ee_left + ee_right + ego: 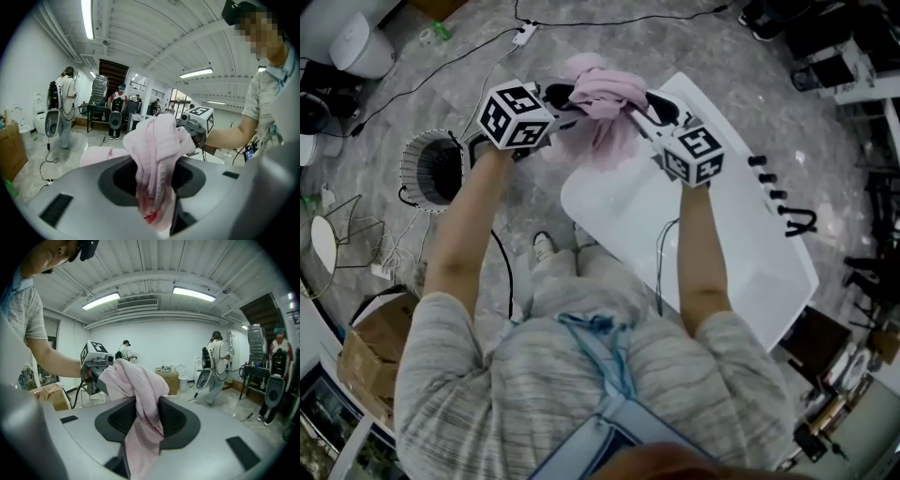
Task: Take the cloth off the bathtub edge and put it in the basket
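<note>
Left gripper (pixel 565 97) is clamped on the pink cloth (pixel 602 92), and right gripper (pixel 639 105) is clamped on it too. Each gripper view shows fabric bunched tight between that gripper's jaws, with a tail spilling down through the gap.

Now the layout, big things first. The white tub (pixel 712 253) runs on a slant from the top centre of the head view down to the lower right, and the cloth hangs above its upper-left end. By the look of it the cloth is up off the edge, with only a loose fold dangling toward the rim. I can't say for sure whether that fold touches.

The basket (pixel 411 178) is the round wire one on the floor (pixel 487 47), off the tub's left side and well apart from the cloth. From the grippers it lies to the left and down, so the left hand is the nearer one. I'd judge that the carry has to swing that way, across the gap of open floor, before anything lets go.

The cloth is a wad strung between the two grippers, its long axis running left to right from jaw to jaw.

As for writing, there's none I can read. The cubes carry only black-and-white square markers, and I can make out no brand or label on the tub, basket or cloth.
</note>
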`<act>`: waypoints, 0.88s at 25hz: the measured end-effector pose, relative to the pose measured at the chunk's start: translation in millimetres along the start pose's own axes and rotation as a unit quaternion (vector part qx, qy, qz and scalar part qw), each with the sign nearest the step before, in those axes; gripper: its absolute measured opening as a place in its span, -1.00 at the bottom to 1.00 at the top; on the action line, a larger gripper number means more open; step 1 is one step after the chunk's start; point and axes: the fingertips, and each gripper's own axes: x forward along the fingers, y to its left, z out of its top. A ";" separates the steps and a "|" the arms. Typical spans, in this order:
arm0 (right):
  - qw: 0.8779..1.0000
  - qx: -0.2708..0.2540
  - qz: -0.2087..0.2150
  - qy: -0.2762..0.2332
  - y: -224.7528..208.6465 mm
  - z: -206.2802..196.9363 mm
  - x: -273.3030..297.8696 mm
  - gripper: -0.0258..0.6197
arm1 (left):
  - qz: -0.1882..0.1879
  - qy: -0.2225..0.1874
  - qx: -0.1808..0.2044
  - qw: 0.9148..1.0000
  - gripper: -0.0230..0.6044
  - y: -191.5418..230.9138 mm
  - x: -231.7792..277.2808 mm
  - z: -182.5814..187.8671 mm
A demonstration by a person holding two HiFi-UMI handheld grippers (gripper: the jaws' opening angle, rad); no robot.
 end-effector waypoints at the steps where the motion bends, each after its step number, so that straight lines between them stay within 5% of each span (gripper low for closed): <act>1: 1.000 -0.001 0.004 -0.003 2.3 4.6 1.5 -0.47 | 0.006 -0.005 0.000 1.000 -0.40 -0.2 -4.7 2.4; 11: 0.998 -0.025 0.050 -0.030 14.9 27.1 9.6 -0.47 | 0.067 -0.035 -0.015 0.997 -0.40 -5.7 -26.8 10.8; 22: 0.992 -0.048 0.112 -0.040 95.1 86.4 74.6 -0.47 | 0.141 -0.079 -0.032 0.986 -0.40 9.4 -139.9 -2.2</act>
